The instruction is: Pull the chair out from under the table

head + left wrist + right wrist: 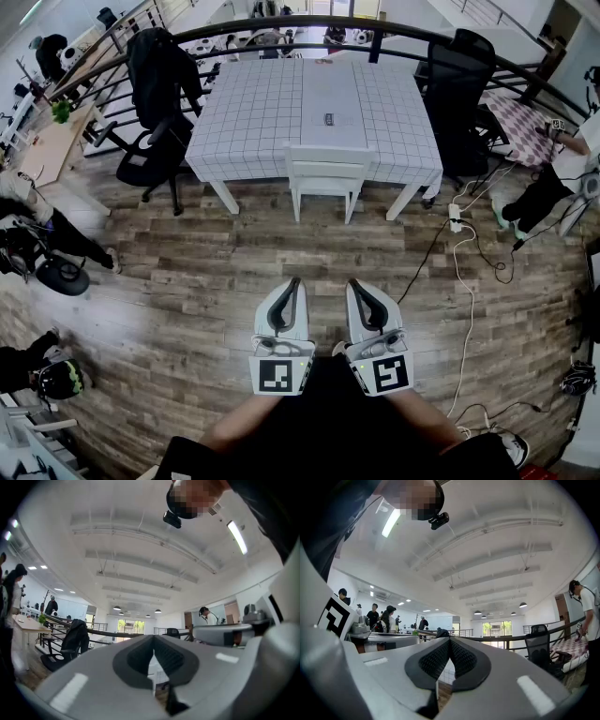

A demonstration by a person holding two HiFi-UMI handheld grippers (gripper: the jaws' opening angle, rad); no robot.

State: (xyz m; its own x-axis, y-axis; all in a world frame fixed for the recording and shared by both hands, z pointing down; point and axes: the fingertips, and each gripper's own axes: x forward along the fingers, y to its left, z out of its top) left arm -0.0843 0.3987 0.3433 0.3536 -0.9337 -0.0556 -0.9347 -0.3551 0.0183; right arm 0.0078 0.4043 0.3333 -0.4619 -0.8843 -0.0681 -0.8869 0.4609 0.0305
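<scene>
In the head view, the left gripper [296, 281] and the right gripper [354, 282] are hanging side by side, both pointing level toward the table [281, 103]. Each gripper's fingers are lying closed, tips touching, with nothing between them. The chair [325, 171] is standing well ahead of the fingertips, roughly in line with the gap between the two grippers. Its seat is tucked under the table's near edge and its back is facing the fingers. Wood floor [234, 272] is stretching from the fingertips to the chair. A black office chair [155, 94] is standing far ahead and left of the left fingers, and a second office chair [459, 84] far ahead and right of the right fingers. A white cable [461, 272] is trailing over the floor to the right of the right fingers.

In the left gripper view, the dark pads [138, 656] are pressing together and gripping nothing. White furniture [158, 671] is showing through the slit below the tips, but I cannot tell whether it is chair or table. The office chair [75, 639] is sitting beyond the left finger, and the right gripper [225, 633] is running alongside the right finger.

In the right gripper view, the pads [433, 660] are likewise meeting on nothing. The table's checked cloth [446, 672] is peeking through the slit below the tips. The left gripper [382, 641] is lying beside the left finger, and the second office chair [538, 649] is standing beyond the right finger.
</scene>
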